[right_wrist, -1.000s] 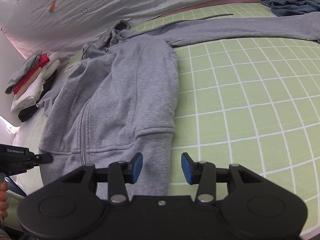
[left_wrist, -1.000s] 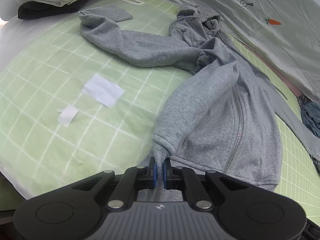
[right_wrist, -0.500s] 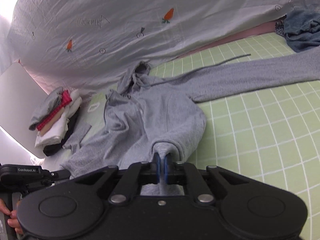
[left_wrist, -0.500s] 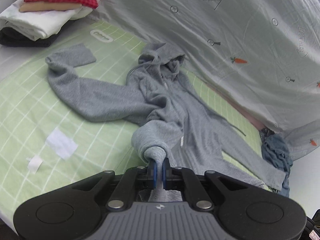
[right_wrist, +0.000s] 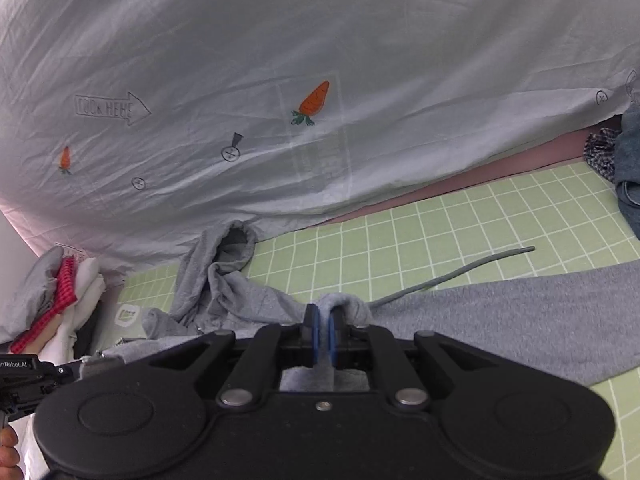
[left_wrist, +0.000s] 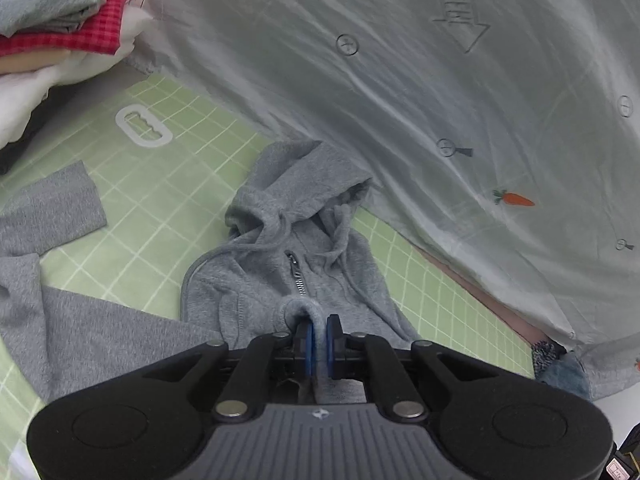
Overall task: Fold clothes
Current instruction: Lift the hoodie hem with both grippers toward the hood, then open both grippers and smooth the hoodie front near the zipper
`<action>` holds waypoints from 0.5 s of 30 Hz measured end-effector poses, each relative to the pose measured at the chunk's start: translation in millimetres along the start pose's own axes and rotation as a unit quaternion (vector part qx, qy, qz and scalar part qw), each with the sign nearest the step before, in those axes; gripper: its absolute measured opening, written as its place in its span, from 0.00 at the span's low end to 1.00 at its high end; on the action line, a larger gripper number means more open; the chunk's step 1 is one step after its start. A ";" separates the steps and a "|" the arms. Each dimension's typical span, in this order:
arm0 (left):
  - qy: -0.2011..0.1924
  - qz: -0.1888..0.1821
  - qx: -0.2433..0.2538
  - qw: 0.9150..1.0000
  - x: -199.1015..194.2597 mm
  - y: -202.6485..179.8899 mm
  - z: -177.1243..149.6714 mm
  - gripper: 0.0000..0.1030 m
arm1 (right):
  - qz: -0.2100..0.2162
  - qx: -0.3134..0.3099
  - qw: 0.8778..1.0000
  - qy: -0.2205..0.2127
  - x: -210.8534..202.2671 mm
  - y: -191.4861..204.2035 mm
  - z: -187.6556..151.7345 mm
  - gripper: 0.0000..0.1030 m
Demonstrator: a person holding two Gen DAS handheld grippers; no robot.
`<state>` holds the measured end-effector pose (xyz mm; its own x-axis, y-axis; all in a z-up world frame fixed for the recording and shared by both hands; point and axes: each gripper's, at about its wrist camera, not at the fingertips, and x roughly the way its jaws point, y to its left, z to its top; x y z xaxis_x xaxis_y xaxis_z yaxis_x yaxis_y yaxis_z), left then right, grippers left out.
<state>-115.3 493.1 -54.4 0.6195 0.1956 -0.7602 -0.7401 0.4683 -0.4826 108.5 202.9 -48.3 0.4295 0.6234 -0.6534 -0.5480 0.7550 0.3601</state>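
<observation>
A grey zip-up hoodie point(left_wrist: 288, 248) lies on the green grid mat point(left_wrist: 160, 216), hood toward the draped sheet. My left gripper point(left_wrist: 318, 338) is shut on a bunched fold of the hoodie's hem, carried up over the chest near the zipper pull point(left_wrist: 295, 266). One sleeve point(left_wrist: 48, 208) stretches left. In the right wrist view the right gripper point(right_wrist: 323, 336) is shut on another fold of the hoodie point(right_wrist: 256, 300), close to the hood point(right_wrist: 224, 256). The other sleeve point(right_wrist: 500, 312) lies out to the right with a drawstring point(right_wrist: 460, 272) beside it.
A stack of folded clothes point(left_wrist: 52, 28) sits at the mat's far left corner, also the stack point(right_wrist: 60, 296) in the right view. A pale sheet with carrot prints point(right_wrist: 316, 100) hangs behind. Blue denim clothing point(right_wrist: 628, 168) lies at the far right. The left gripper's body point(right_wrist: 24, 376) shows at the lower left.
The right gripper shut on the hoodie's hem. Both grippers then carried the hem up toward the hood, doubling the body over itself.
</observation>
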 end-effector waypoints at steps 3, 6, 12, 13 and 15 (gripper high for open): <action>0.000 -0.003 -0.030 1.000 9.9 15.2 8.8 0.20 | -0.045 0.015 0.999 -0.006 18.3 -3.3 0.0 0.37; -0.036 0.005 -0.033 0.999 -0.6 26.5 10.6 0.38 | -0.049 0.018 0.998 -0.030 14.1 -7.8 -2.7 0.43; -0.012 0.045 0.001 0.999 3.0 42.1 1.1 0.43 | -0.029 -0.082 0.996 0.019 37.5 10.8 -10.9 0.31; -0.002 0.048 0.005 0.999 6.8 43.6 -3.2 0.43 | -0.022 -0.095 0.995 0.027 43.6 16.0 -13.0 0.30; 0.018 0.047 0.010 0.999 14.0 44.2 -12.2 0.43 | -0.015 -0.125 0.991 0.038 55.8 26.4 -16.9 0.30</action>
<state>-142.6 506.1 -91.7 0.5374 0.2079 -0.8173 -0.7889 0.4665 -0.4000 105.9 254.2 -86.6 0.3972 0.5773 -0.7134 -0.7012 0.6924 0.1700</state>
